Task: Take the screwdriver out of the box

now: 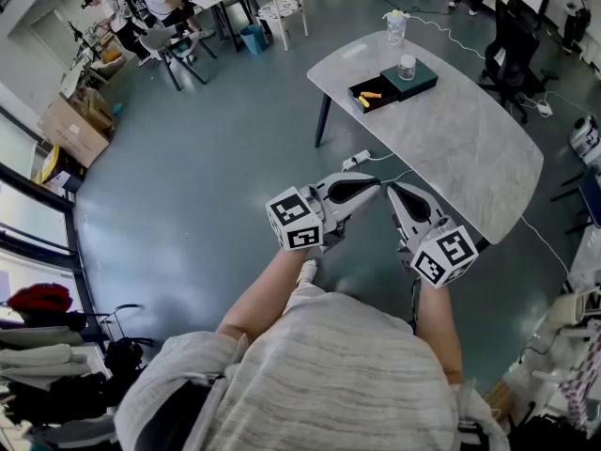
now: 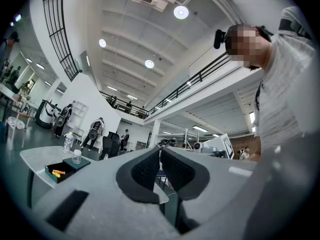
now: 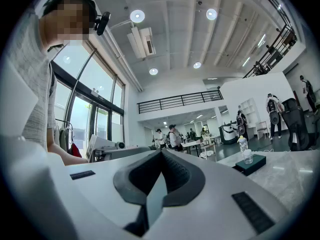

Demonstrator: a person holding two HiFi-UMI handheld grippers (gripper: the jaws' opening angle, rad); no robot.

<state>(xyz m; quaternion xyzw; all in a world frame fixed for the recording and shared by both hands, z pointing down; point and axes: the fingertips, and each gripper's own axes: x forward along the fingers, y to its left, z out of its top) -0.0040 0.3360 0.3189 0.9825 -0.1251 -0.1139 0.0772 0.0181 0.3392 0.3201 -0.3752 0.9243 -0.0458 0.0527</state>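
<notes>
Grey table (image 1: 470,148) w/ box (image 1: 376,92), screwdriver (image 1: 370,95) inside; L gripper (image 1: 374,189) & R gripper (image 1: 396,192) both closed, empty, apart from box.

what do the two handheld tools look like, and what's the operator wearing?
The left tool and right tool are light grey wedge-shaped shells with black ribbed pads. Each carries a white cube bearing black square markers. The person wears a light grey short-sleeved top.
</notes>
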